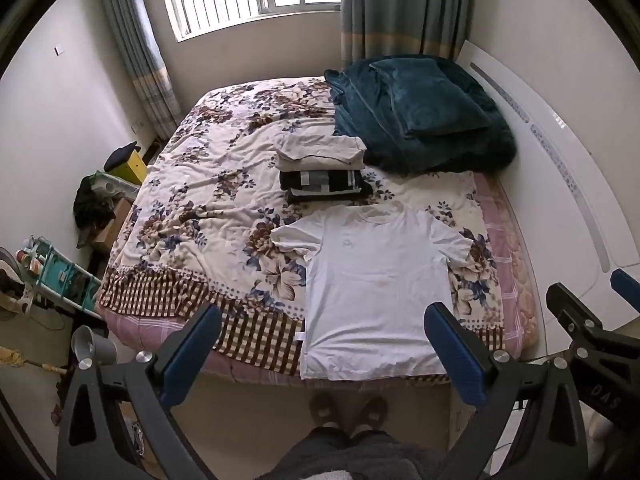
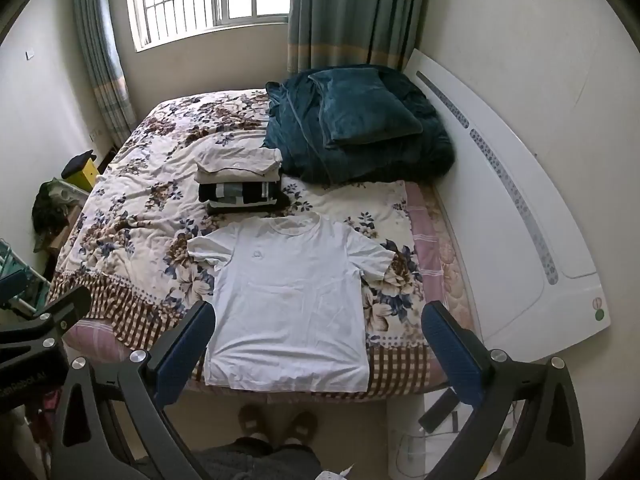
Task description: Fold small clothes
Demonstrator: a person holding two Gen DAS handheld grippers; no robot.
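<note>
Because the thin white cotton T-shirt (image 1: 376, 280) lies flat, collar away, at the near edge of the floral-quilted bed (image 1: 208, 184), it should lift lightly and droop; pinch shoulder seams. Left gripper (image 1: 324, 360) and right gripper (image 2: 320, 356) hover above the shirt's hem, jaws wide apart, empty.

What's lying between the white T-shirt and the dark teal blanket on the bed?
A stack of folded clothes, beige top over black striped items, sits between the white T-shirt and the dark teal blanket; both wrist views show it.
</note>
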